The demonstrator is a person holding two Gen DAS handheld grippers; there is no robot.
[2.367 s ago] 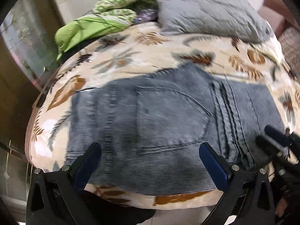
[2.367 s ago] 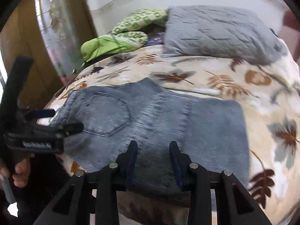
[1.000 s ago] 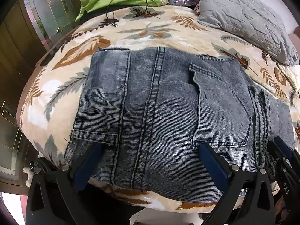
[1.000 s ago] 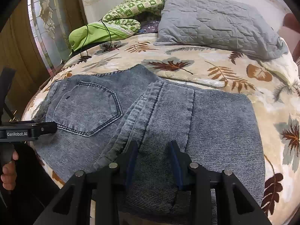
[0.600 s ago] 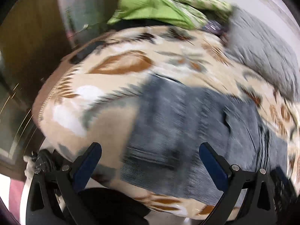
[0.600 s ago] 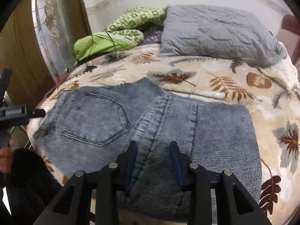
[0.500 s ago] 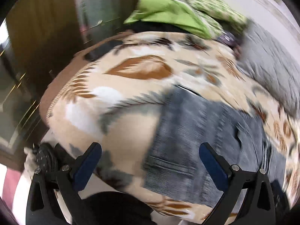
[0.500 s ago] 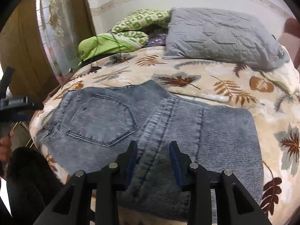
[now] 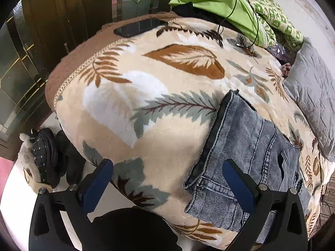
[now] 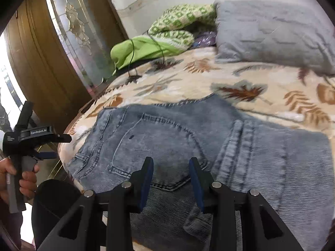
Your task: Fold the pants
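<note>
Seen from the right wrist, near to far. Right gripper (image 10: 170,181) at 6 o'clock, jaws set a little apart, nothing pinched between the blue pads, only denim behind the gap. Folded jeans (image 10: 188,146) spread flat on the leaf-print blanket (image 10: 251,79), back pocket (image 10: 159,146) facing up just beyond the pads, waistband end toward 9 o'clock near the bed's edge, folded leg part toward 3 o'clock. At 9 o'clock, off the bed's edge, left gripper (image 10: 55,146) held by a hand (image 10: 25,175), clear of the jeans. Farther off, a green cloth (image 10: 142,50) with a black cable at 11 o'clock, a green-patterned cloth (image 10: 182,21) at 12, a grey quilted pillow (image 10: 272,35) at 1 o'clock, a wooden door with patterned glass (image 10: 73,31) at 10.

Seen from the left wrist. Left gripper (image 9: 167,186) at 6 o'clock, jaws spread wide, nothing held; bare blanket (image 9: 146,96) between the pads. Jeans (image 9: 251,156) at 4 o'clock, waistband edge nearest the right-hand pad. Slippers (image 9: 46,159) on the floor at 8 o'clock. A dark phone-like slab (image 9: 140,28) at the bed's far edge at 12, green cloth (image 9: 219,2) at 1 o'clock, pillow (image 9: 314,96) at 3.
</note>
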